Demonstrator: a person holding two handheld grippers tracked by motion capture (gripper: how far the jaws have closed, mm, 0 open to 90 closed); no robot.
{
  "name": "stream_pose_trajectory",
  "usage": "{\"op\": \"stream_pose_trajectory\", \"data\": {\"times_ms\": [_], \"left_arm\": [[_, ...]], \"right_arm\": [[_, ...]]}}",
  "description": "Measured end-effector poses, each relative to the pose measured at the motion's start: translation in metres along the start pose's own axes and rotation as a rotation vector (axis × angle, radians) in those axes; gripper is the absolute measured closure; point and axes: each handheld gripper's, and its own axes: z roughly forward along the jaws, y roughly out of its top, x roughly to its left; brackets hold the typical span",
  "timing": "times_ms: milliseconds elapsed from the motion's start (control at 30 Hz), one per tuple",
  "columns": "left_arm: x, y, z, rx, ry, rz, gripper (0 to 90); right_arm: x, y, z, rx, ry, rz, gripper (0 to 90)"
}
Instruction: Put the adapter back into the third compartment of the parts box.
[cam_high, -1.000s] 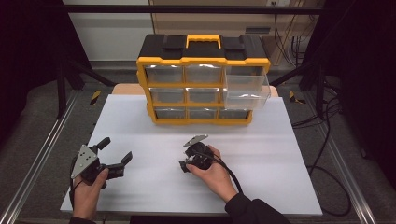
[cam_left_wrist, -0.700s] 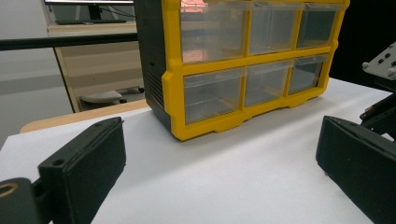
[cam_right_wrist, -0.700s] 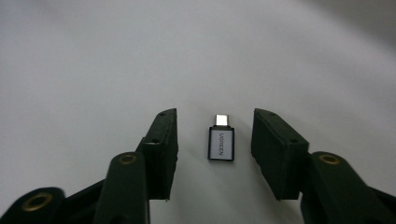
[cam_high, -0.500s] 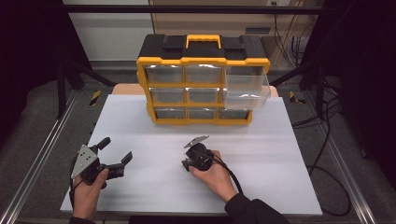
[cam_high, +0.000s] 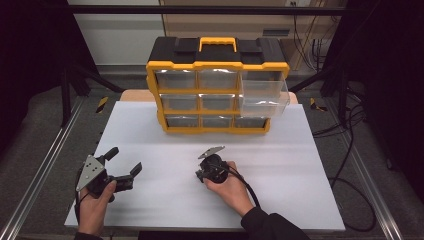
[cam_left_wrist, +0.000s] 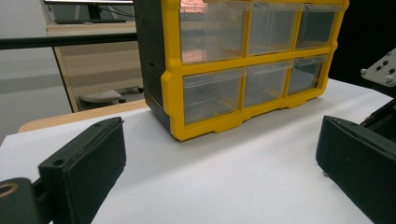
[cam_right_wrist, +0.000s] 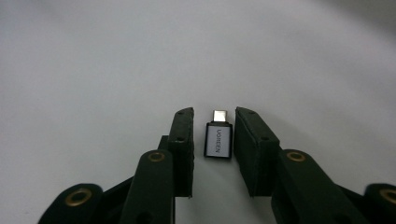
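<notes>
Right gripper (cam_right_wrist: 212, 140) pointing down at table (cam_high: 300, 165) middle, jaws just been closing around small adapter (cam_right_wrist: 218, 140); slim gaps remain each side, pads not yet pressing. Adapter lies flat on table between them. Grasp looks imminent. Left gripper (cam_high: 120, 167) open, idle near front-left corner.
</notes>
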Motion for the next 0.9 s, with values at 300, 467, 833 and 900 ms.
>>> {"op": "stream_pose_trajectory", "data": {"times_ms": [300,467,833,900], "left_arm": [[0.0,0.0,0.0,0.002,-0.001,-0.002,1.4],[0.001,-0.001,-0.001,-0.003,0.001,-0.008,1.4],[0.004,0.001,-0.005,-0.024,0.01,-0.024,1.4],[0.004,0.001,-0.005,-0.026,0.008,-0.029,1.4]], "right_arm": [[0.004,-0.004,0.0,-0.016,-0.051,-0.033,76.4],[0.003,-0.006,0.0,-0.036,-0.048,-0.049,76.6],[-0.007,-0.006,-0.018,-0.098,-0.06,-0.025,76.7],[-0.01,-0.007,-0.024,-0.123,-0.062,-0.022,76.6]]}}
